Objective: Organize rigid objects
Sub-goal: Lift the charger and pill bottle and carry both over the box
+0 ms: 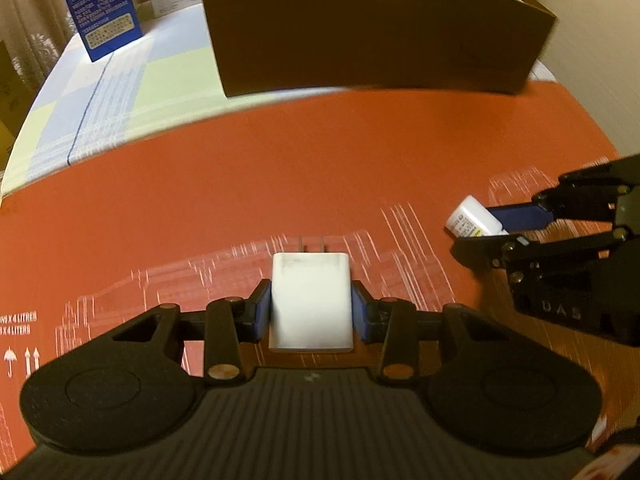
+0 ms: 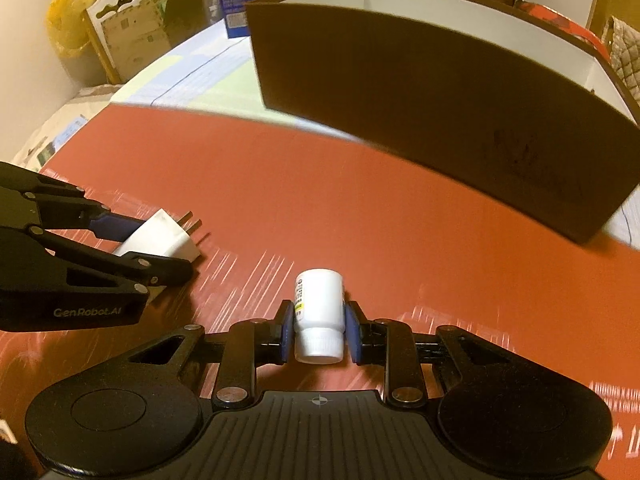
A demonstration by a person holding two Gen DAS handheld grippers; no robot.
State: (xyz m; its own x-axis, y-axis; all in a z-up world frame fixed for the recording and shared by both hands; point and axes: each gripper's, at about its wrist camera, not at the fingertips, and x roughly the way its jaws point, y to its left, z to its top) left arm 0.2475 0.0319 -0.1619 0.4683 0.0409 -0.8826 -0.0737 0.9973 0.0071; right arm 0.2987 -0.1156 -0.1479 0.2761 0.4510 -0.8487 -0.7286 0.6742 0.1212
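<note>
My left gripper [image 1: 311,309] is shut on a white plug adapter [image 1: 311,300], its two metal prongs pointing forward over the red sheet. The left gripper also shows in the right wrist view [image 2: 148,248], holding the adapter [image 2: 160,236]. My right gripper [image 2: 319,326] is shut on a small white bottle [image 2: 320,312] with its ribbed cap toward the camera. The right gripper shows at the right of the left wrist view [image 1: 486,226] with the bottle [image 1: 474,222]. A brown open box [image 2: 420,92] with a white inside stands ahead; it also shows in the left wrist view [image 1: 372,36].
A red printed cardboard sheet [image 1: 280,168] covers the near table over a pastel checked cloth [image 1: 112,92]. A blue carton [image 1: 100,4] stands at the back left. A wooden rack [image 2: 128,36] and a yellow bag [image 2: 68,20] stand beyond the table's left edge.
</note>
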